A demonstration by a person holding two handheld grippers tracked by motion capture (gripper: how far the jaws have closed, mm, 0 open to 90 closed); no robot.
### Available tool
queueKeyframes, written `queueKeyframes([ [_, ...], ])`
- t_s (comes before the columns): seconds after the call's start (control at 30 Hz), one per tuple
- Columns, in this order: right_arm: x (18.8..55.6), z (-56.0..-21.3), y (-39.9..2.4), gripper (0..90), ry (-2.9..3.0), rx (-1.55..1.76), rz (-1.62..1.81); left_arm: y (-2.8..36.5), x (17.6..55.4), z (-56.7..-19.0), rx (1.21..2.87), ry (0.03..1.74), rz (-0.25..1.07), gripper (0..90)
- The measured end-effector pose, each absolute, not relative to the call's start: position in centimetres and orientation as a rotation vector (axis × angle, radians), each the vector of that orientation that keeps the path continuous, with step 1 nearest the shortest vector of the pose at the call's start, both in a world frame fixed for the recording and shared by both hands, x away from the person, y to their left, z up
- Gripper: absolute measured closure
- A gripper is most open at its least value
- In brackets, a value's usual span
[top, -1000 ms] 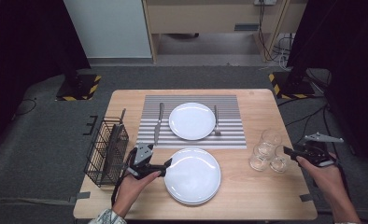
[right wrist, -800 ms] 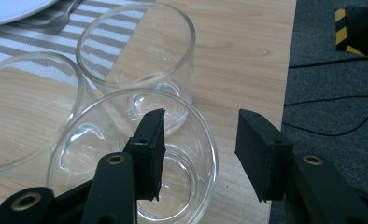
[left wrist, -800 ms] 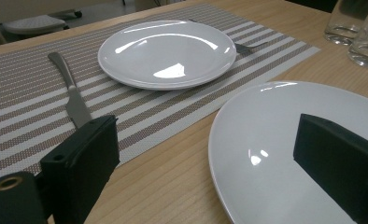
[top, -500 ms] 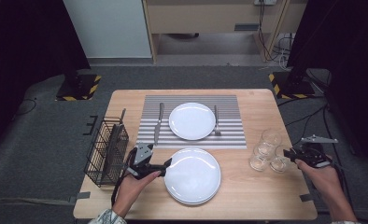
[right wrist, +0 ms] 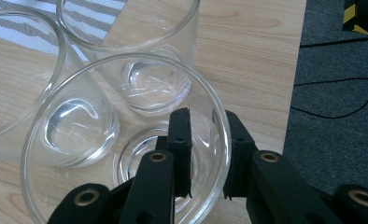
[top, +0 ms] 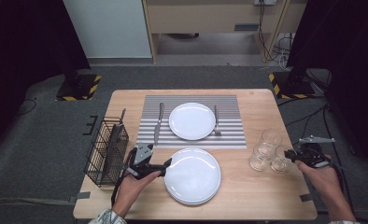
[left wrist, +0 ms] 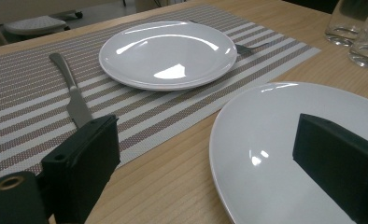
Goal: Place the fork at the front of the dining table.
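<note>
Pinching the nearest glass (right wrist: pixel 126 154) by its rim, the right gripper (right wrist: pixel 206 154) has just been closing — near the desk's (top: pixel 266 196) right edge; left gripper (left wrist: pixel 210 154) is held wide, astride a plate's (left wrist: pixel 275 140) rim.

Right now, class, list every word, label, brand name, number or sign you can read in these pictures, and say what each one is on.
None: no readable text shows.
The plates, glasses, knife, fork, striped placemat and wire basket carry no lettering.
The yellow-and-black hazard stripes on the floor stands are a pattern, not writing.
</note>
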State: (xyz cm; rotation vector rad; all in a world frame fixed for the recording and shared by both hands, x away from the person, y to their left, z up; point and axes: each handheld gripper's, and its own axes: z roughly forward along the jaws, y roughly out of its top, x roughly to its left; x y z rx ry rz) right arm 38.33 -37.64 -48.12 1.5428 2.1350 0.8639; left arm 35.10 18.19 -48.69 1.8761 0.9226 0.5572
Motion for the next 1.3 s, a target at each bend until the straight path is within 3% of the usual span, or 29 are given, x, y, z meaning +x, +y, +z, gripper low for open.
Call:
queueKeyframes([
  [1.3, 37.0, -47.6, -38.4, 81.3, 2.119, 1.566, 0.868, 18.3, 35.2, -48.7, 1.871, 0.928, 0.558, 6.7],
])
